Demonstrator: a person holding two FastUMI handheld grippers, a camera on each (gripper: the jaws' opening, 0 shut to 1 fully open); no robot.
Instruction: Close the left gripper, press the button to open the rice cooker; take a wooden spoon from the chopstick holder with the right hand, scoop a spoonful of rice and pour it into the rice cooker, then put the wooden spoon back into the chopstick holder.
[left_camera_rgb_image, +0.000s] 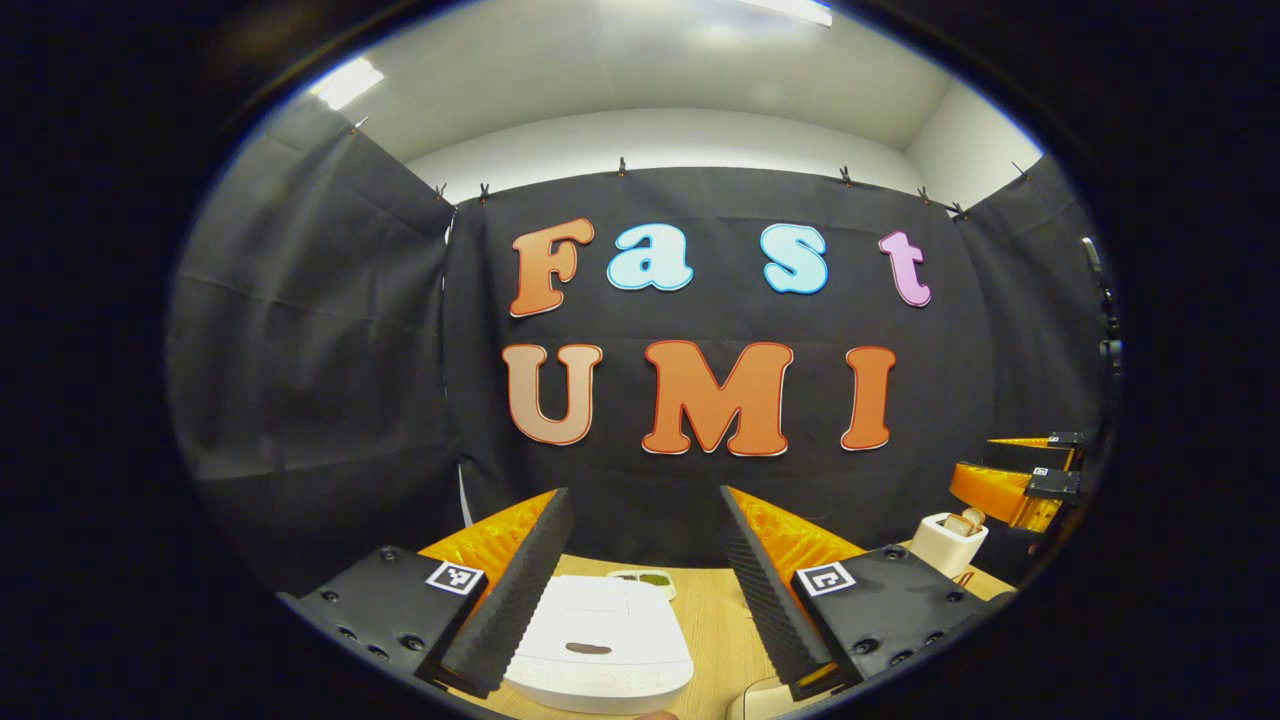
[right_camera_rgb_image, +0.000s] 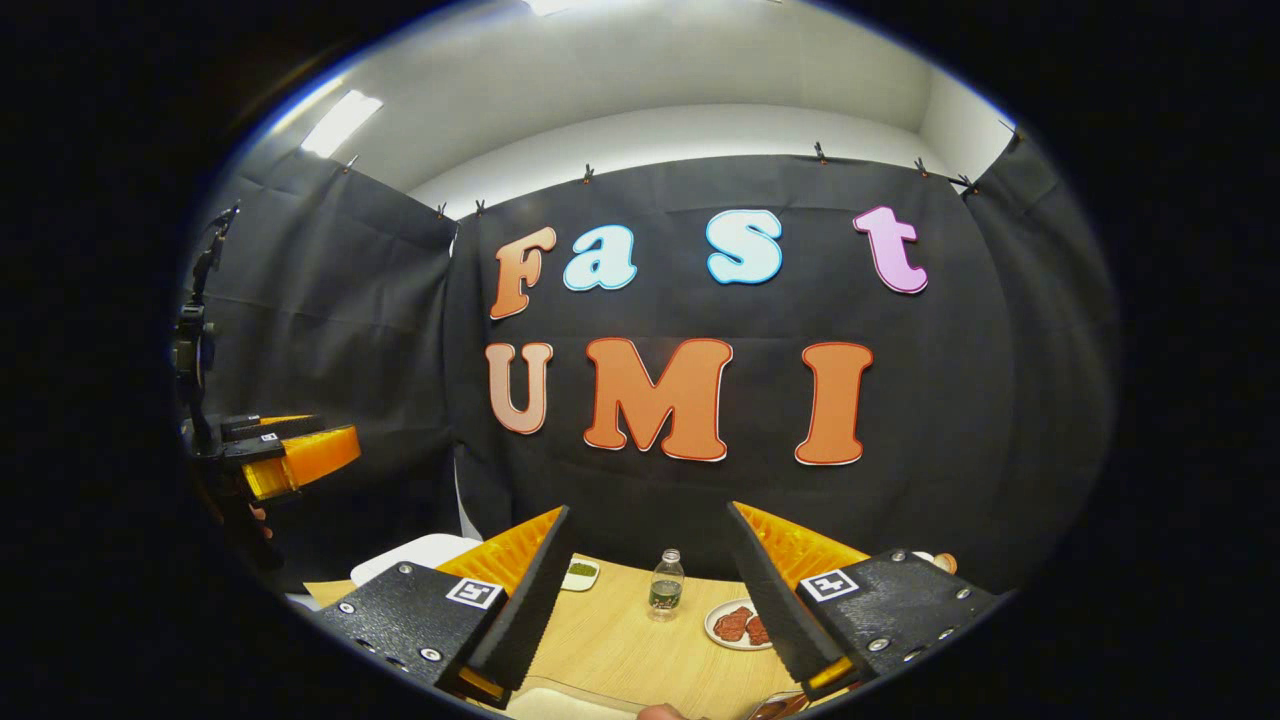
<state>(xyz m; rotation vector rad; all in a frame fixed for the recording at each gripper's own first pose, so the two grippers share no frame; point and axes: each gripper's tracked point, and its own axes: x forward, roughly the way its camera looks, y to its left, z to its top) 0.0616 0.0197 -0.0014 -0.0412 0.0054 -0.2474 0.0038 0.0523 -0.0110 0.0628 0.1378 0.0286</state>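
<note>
Both your grippers are level, aimed at the booth wall: left gripper (left_camera_rgb_image: 645, 590) gapes above the closed rice cooker (left_camera_rgb_image: 598, 645); right gripper (right_camera_rgb_image: 650, 600) gapes over the table (right_camera_rgb_image: 620, 640).

Rice cooker (left_camera_rgb_image: 598, 640): smooth white plastic, prob. semi-gloss. Table (right_camera_rgb_image: 620, 640): light wood-grain, matt. Bottle (right_camera_rgb_image: 665, 583): clear plastic.
</note>
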